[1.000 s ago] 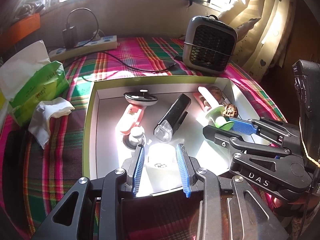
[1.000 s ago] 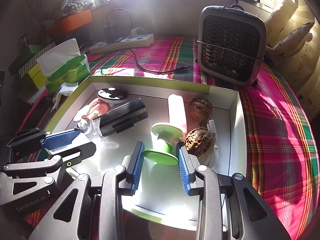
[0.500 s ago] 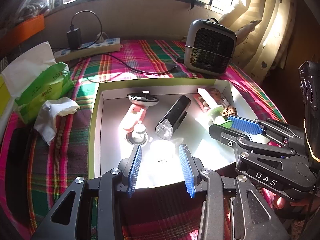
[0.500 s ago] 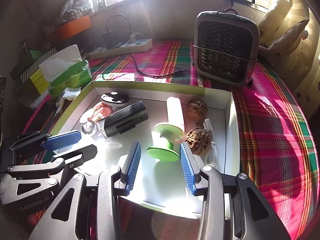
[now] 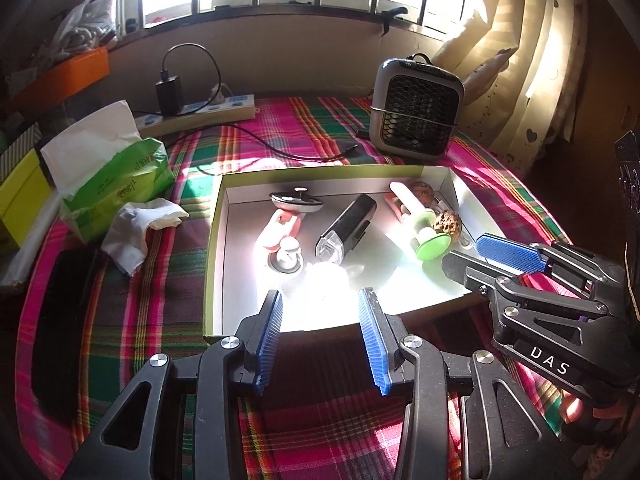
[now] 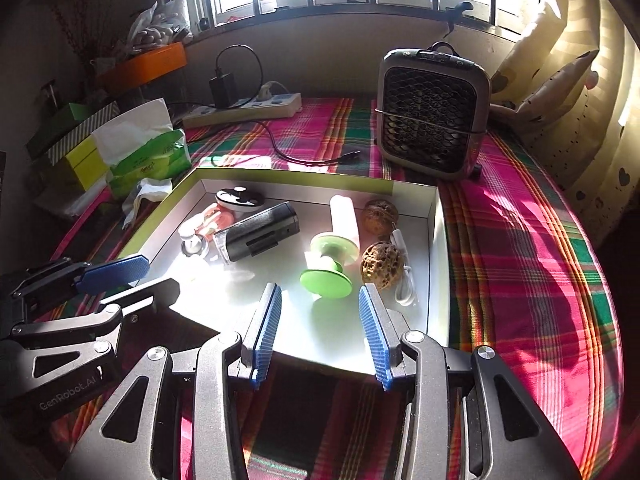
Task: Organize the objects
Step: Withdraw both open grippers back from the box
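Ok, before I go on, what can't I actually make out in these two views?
- Pale object near the box front edge: washed out by sun glare in the left wrist view; shape and type unclear.
- Same spot in the right wrist view: only faint clear outlines.
- Tissue pack print: too small to read.
- White cable: partly behind the walnut.
- Box's near wall: behind both grippers.

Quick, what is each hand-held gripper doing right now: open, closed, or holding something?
Left hand-held gripper: open, holding nothing; its jaws have just been opening.
Right hand-held gripper: open, holding nothing.
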`<action>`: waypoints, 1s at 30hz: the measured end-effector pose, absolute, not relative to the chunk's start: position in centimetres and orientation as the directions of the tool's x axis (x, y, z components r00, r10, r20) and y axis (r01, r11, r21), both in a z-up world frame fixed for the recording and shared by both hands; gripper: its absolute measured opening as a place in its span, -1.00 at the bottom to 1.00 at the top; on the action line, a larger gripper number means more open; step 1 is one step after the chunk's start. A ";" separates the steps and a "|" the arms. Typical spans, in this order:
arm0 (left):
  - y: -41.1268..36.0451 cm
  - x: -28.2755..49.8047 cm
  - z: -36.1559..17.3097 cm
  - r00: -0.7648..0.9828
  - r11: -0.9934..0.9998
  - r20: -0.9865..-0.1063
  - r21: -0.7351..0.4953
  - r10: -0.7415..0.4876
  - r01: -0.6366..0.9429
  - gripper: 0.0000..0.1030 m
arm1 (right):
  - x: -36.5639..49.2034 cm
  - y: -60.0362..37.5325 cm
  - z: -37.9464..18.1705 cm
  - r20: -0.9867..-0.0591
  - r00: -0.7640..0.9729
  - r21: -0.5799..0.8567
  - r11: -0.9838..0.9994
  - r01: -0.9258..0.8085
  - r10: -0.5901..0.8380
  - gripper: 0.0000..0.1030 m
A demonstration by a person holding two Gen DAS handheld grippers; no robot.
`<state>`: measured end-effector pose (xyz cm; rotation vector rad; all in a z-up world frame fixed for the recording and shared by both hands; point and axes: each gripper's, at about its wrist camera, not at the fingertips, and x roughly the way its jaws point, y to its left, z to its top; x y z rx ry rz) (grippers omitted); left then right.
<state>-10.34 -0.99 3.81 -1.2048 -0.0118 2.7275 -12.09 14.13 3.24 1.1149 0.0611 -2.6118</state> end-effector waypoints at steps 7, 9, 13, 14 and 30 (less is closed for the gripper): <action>-0.9 -8.5 4.4 -0.680 -0.990 -0.721 -0.060 0.133 -0.130 -0.28 | -10.2 14.4 3.6 -0.704 -0.666 0.073 -0.958 0.277 -0.247 -0.18; -0.7 -7.9 4.5 -0.688 -0.992 -0.717 -0.037 0.109 -0.118 -0.28 | -9.7 14.5 3.7 -0.700 -0.672 0.070 -0.959 0.275 -0.243 -0.17; -0.8 -6.9 4.4 -0.692 -0.993 -0.714 -0.037 0.105 -0.112 -0.28 | -8.6 14.8 3.8 -0.696 -0.674 0.080 -0.959 0.270 -0.248 -0.09; -0.7 -6.6 4.3 -0.695 -0.994 -0.713 -0.030 0.094 -0.104 -0.28 | -8.4 14.9 3.7 -0.698 -0.672 0.082 -0.960 0.268 -0.247 -0.07; -0.3 -3.8 1.3 -0.642 -0.998 -0.765 -0.008 0.051 -0.069 -0.28 | -5.9 15.2 0.9 -0.762 -0.615 0.072 -0.971 0.227 -0.201 -0.03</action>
